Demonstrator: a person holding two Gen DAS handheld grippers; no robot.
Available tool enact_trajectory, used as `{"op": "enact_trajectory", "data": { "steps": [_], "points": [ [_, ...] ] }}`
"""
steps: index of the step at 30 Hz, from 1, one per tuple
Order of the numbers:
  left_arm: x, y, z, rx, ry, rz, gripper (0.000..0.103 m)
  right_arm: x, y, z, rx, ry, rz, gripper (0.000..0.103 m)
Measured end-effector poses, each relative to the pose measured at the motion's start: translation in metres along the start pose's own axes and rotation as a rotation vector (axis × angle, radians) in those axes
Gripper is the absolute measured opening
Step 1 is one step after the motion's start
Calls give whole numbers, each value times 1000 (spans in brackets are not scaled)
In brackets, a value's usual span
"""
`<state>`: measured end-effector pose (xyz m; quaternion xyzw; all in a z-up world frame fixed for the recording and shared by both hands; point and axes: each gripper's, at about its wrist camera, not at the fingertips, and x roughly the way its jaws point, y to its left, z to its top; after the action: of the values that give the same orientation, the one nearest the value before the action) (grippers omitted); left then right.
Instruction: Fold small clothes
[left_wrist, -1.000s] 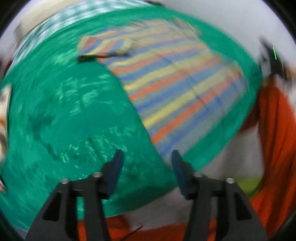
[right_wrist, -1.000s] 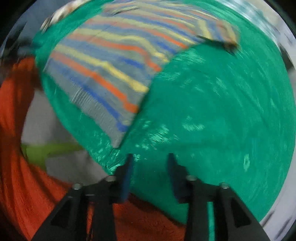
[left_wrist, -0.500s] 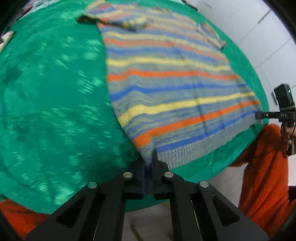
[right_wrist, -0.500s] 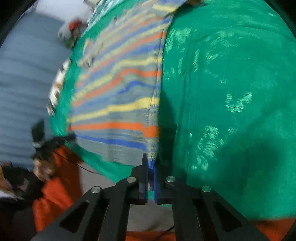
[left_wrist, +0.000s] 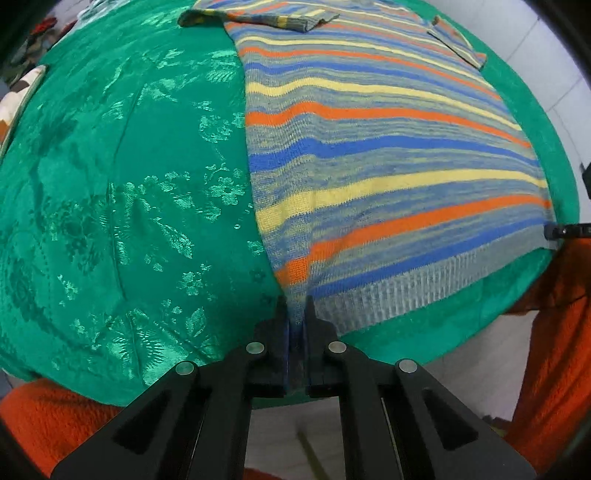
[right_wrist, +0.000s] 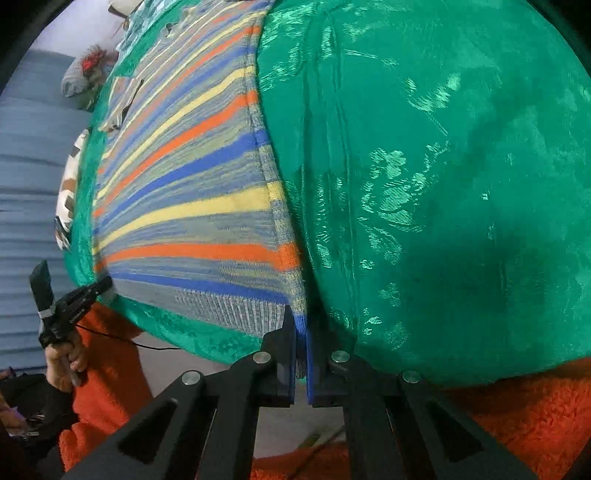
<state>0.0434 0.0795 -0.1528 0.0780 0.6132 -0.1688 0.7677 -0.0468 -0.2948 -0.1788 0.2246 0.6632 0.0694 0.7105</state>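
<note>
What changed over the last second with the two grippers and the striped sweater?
Both grippers came down to the sweater's ribbed hem and closed: the left gripper on one bottom corner, the right gripper on the other. The sweater lies flat on the green cloth as before.

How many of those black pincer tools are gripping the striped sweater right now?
2. The left gripper is shut on the striped sweater at its near left hem corner; the right gripper is shut on the near right hem corner. No others show.
</note>
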Motion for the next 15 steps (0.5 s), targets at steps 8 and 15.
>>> {"op": "enact_trajectory", "data": {
  "steps": [8,15],
  "points": [
    [-14,-7,-14,-18,40,131,61,-14,1,-17,17,33,-93,14],
    [-85,-5,5,-80,-192,170,78,-73,36,-16,-131,-209,-268,15]
  ]
}}
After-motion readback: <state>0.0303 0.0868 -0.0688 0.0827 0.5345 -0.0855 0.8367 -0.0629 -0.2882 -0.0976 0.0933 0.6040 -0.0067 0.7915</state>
